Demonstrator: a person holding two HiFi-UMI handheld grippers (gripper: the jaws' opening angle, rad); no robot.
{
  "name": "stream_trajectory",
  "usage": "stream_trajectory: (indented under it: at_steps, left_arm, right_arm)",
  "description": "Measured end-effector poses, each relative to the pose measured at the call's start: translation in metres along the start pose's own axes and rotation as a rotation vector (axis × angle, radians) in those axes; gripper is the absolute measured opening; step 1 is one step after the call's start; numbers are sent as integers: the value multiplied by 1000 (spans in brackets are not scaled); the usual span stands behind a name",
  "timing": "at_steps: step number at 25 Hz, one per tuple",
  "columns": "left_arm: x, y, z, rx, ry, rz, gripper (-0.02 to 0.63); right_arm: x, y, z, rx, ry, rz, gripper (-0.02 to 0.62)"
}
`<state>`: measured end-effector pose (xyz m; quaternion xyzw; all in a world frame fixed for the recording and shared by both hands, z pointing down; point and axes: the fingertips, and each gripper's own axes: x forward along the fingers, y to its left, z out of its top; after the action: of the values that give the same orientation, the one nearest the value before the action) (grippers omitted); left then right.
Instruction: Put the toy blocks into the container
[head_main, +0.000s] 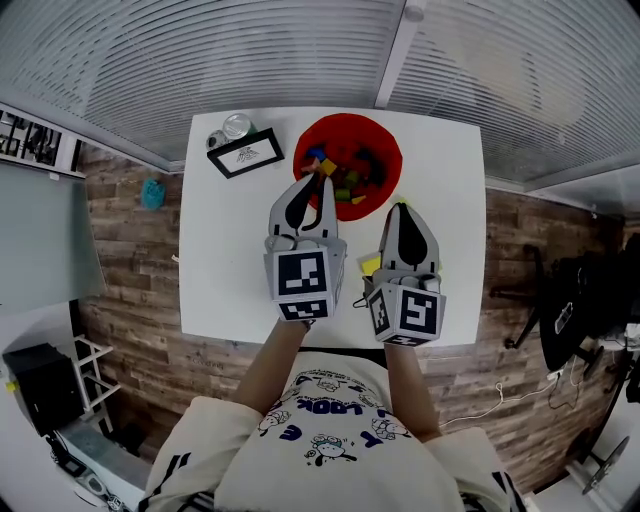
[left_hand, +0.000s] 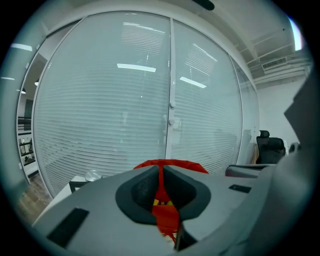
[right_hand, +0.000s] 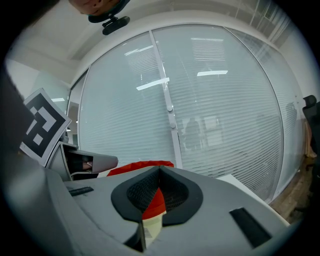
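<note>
A red bowl (head_main: 385, 140) stands at the far middle of the white table (head_main: 225, 260), with several coloured blocks (head_main: 345, 178) inside it. My left gripper (head_main: 315, 180) reaches to the bowl's near rim beside an orange block (head_main: 326, 168). Its jaws stand together, and nothing shows between them in the left gripper view (left_hand: 161, 170), only a slit of red bowl (left_hand: 175, 164). My right gripper (head_main: 398, 208) is shut and empty, a little short of the bowl's right side (right_hand: 132, 168). A yellow block (head_main: 370, 265) lies on the table between the two grippers.
A black-framed card (head_main: 245, 152) and a metal can (head_main: 237, 126) sit at the table's far left corner. A glass wall with blinds (left_hand: 125, 100) rises behind the table. A black office chair (left_hand: 270, 145) stands to the right.
</note>
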<state>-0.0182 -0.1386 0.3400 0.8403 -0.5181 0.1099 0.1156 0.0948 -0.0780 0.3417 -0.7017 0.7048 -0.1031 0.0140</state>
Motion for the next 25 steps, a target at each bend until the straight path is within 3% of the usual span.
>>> stream_trajectory:
  at_steps: [3,15,25]
  left_arm:
    - [-8,2,4,-30,-22,-6,29]
    - [-45,1,33,-54,-126,-27,31]
    - [-68,5,34,-48,-141,-32,30]
  right_arm:
    - [-3,7,4,-5,-9,9,31]
    - [-17,33,19,-27,-45,53,31]
    - [-32,47,26,-37,-71,57,31]
